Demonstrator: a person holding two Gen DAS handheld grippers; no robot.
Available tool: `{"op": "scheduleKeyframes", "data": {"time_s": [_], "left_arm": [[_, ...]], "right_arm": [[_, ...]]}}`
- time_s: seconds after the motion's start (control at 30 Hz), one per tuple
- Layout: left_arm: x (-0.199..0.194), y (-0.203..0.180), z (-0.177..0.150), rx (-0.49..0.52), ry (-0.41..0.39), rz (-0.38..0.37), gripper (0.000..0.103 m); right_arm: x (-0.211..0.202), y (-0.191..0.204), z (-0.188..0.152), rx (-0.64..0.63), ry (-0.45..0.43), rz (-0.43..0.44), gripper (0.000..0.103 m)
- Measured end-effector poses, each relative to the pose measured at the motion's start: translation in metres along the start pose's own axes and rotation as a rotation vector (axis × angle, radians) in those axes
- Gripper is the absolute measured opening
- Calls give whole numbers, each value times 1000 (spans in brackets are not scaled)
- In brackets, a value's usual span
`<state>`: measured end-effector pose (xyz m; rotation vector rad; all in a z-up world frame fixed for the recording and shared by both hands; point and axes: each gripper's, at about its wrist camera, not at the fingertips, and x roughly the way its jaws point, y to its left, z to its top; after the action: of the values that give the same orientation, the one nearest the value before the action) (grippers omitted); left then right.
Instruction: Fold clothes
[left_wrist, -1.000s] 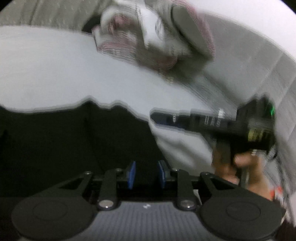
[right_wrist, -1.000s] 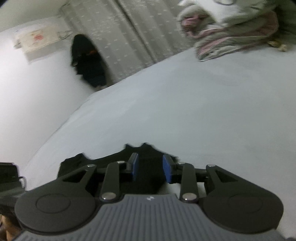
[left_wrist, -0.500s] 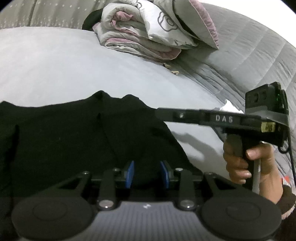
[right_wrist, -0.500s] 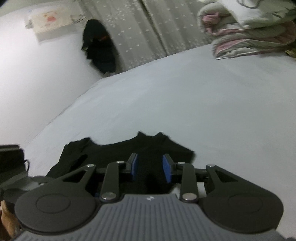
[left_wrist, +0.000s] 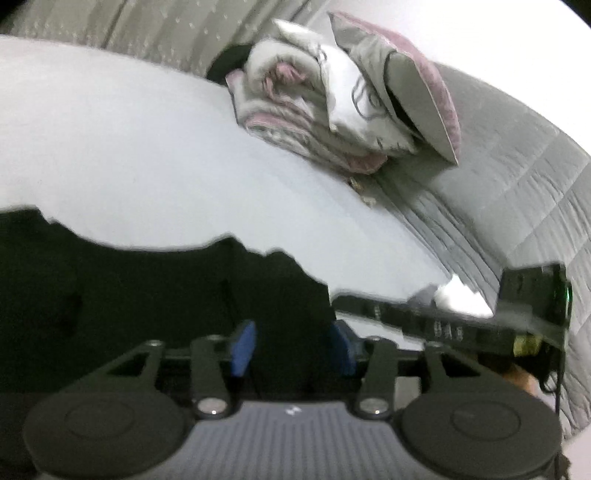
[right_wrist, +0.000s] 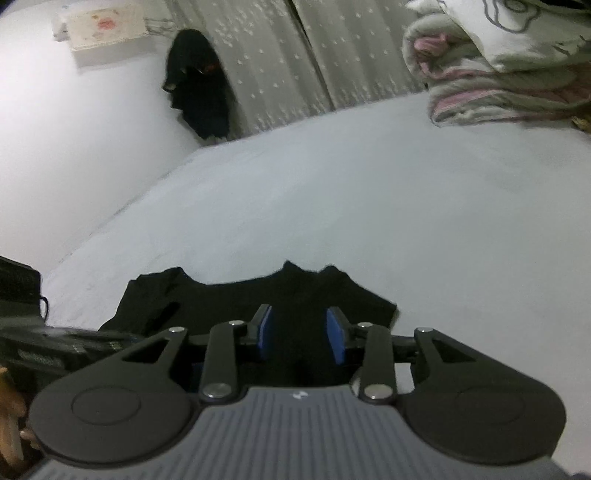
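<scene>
1. Your left gripper (left_wrist: 291, 349) points forward and slightly down over the black garment (left_wrist: 147, 295). Its jaws are opening; dark cloth shows in the gap, but the blue pads (left_wrist: 242, 349) do not press on it.
2. Your right gripper (right_wrist: 301, 338) sits at the same shallow downward tilt. Its jaws are spread and opening a little; black fabric lies between the pads without being pinched.
3. The black garment (right_wrist: 258, 299) lies flat on the pale bed sheet (right_wrist: 369, 206), filling the 6-to-9 o'clock part of the left wrist view, directly under both sets of fingers.
4. In the left wrist view your right gripper's body crosses at 4 o'clock, roughly level, fingers pointing toward 9 o'clock. A bit of your hand (left_wrist: 517, 378) shows beneath it.
5. A folded quilt bundle (left_wrist: 325, 110) rests at 1 o'clock, well apart from the garment.
6. Grey curtains (right_wrist: 295, 55) hang at 12 o'clock in the right wrist view.
</scene>
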<state>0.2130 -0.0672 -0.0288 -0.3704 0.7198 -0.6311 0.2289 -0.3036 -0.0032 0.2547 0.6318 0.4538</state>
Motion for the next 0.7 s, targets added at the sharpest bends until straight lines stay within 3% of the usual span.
{"op": "scheduleKeyframes", "data": {"time_s": [0.03,0.2,0.37,0.7], "left_arm": [[-7,0,1,-7,-14,16,61],[-49,-4,-3,-32,-28,62,64],[-95,-13,-18,-1,-43,115,73],[-170,-38,-55,21,-30,180,77]], "right_arm": [[-2,2,0,4,16,-2,37],[-27,18,-7,-4,68,-45,43],[-61,36,-20,8,79,-86,46],[-122,81,-57,42,92,-131,51]]}}
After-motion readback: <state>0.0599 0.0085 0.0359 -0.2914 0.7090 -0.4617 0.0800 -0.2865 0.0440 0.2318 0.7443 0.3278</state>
